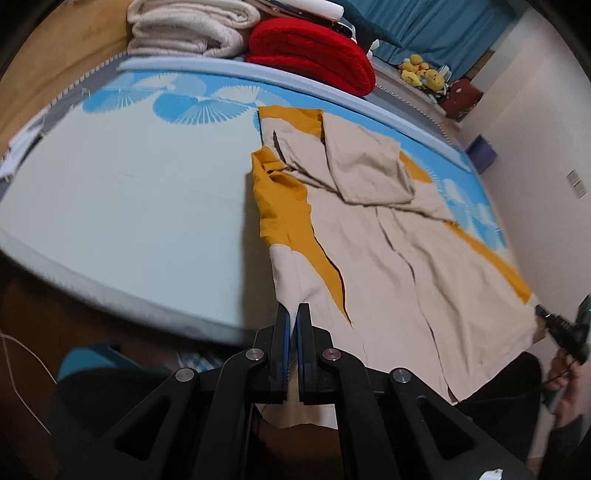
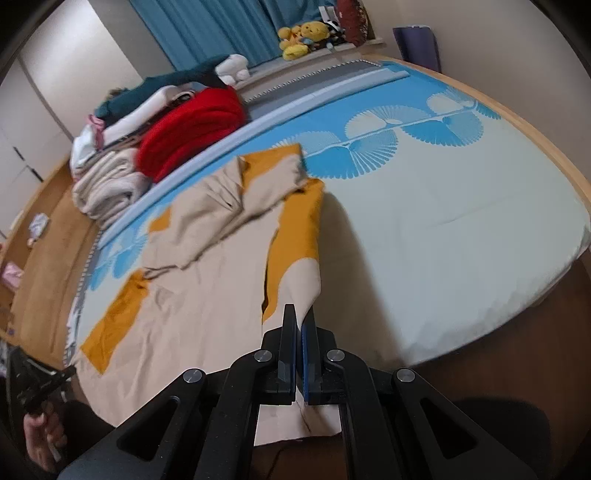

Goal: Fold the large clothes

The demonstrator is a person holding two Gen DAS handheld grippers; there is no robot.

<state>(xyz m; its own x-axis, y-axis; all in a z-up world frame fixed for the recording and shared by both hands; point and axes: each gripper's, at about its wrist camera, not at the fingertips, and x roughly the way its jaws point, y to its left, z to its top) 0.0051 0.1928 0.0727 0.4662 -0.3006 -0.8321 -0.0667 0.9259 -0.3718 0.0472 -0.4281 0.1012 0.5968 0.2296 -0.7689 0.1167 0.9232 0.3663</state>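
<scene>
A large beige and mustard-yellow garment (image 1: 399,258) lies spread on the pale blue mattress (image 1: 129,199), its collar end toward the far side. My left gripper (image 1: 294,314) is shut on the garment's near left hem corner at the mattress edge. In the right wrist view the garment (image 2: 207,280) lies the same way, and my right gripper (image 2: 303,317) is shut on its near right hem corner. The other gripper shows at the frame edge in each view, in the left wrist view (image 1: 550,321) and in the right wrist view (image 2: 55,376), pinching the opposite corner.
A folded red blanket (image 1: 314,55) and cream towels (image 1: 188,29) are stacked beyond the mattress's far edge. Yellow plush toys (image 2: 303,35) sit by the teal curtain (image 2: 210,26). A wooden floor (image 2: 48,236) lies to the left.
</scene>
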